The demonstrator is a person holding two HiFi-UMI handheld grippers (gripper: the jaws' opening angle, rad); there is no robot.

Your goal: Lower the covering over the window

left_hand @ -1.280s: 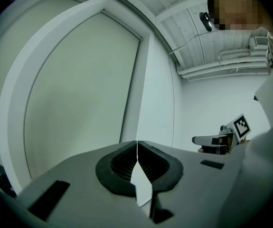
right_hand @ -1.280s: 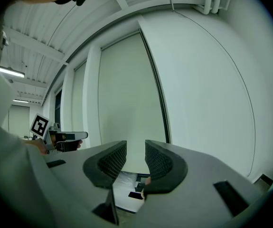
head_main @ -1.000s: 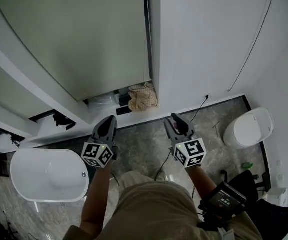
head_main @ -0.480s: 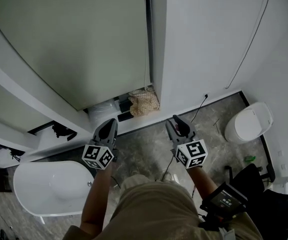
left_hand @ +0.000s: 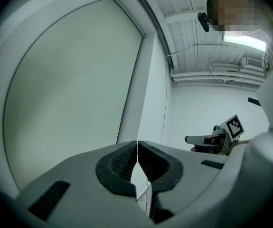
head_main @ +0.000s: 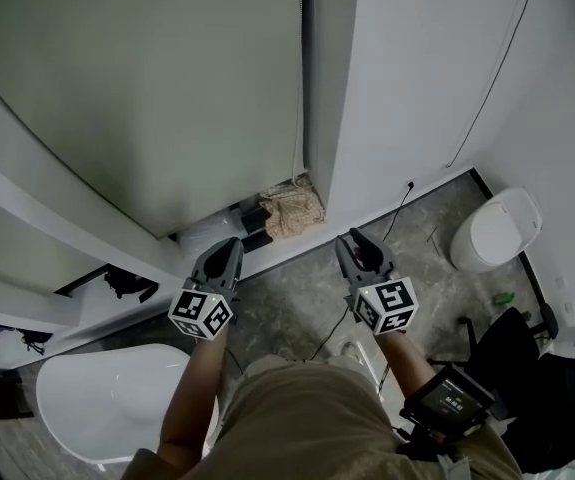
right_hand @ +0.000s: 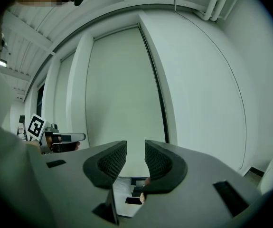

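A pale grey-green roller blind (head_main: 157,88) hangs over the window, its bottom edge (head_main: 232,203) a short way above the sill. A thin pull cord (head_main: 300,98) runs down its right side. Both grippers point level at this wall, side by side and short of the blind. My left gripper (head_main: 230,246) is shut with nothing in it; in the left gripper view its pads (left_hand: 127,160) meet in front of the blind (left_hand: 74,94). My right gripper (head_main: 352,240) is open and empty, and its own view shows a clear gap between the pads (right_hand: 115,160) before the blind (right_hand: 122,94).
A brownish bundle (head_main: 292,208) and dark boxes lie on the low ledge under the blind. A white bathtub (head_main: 117,408) stands at lower left, a toilet (head_main: 492,228) at right. A black chair (head_main: 532,368) is behind my right side. A cable (head_main: 397,208) hangs from a wall socket.
The whole view has closed in on the window wall: both grippers moved forward toward the blind, while bathtub and toilet slid toward the picture's edges. Neither gripper's jaws changed.
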